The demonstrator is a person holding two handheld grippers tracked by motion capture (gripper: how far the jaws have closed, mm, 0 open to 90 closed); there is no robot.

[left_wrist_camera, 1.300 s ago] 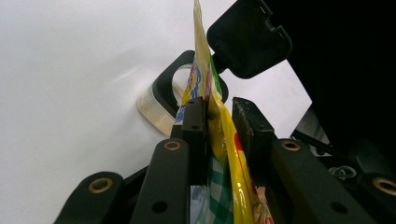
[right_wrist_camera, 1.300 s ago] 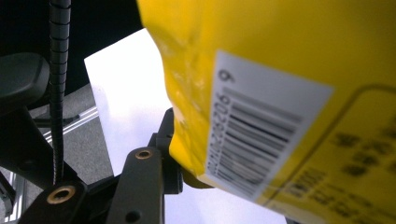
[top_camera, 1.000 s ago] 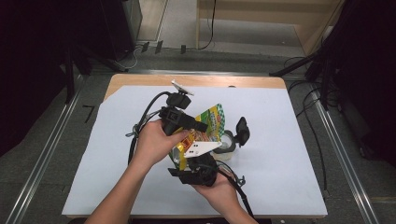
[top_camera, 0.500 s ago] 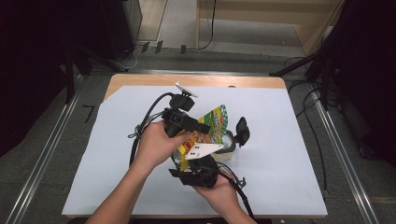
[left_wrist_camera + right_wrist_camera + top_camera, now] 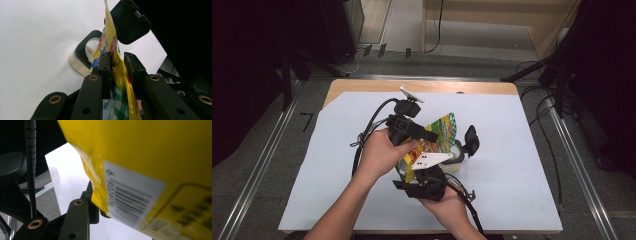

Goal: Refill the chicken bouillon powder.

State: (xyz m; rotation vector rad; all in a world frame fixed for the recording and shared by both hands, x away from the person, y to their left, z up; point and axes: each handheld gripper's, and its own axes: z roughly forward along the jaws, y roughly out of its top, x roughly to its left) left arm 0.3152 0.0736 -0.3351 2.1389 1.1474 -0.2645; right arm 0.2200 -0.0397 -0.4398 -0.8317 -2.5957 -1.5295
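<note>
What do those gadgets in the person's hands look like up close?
Each is a black handheld device. The left gripper has two flat black jaws on bars with brass-coloured rivets. The right gripper carries a white plate with dark holes. Black cables trail from them. The forearms are bare, with no sleeves.

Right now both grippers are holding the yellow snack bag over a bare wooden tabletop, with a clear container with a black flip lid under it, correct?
Not quite: the high view shows white paper covering the table where the yellow snack bag is held by the left gripper and right gripper. The clear container is there.
</note>
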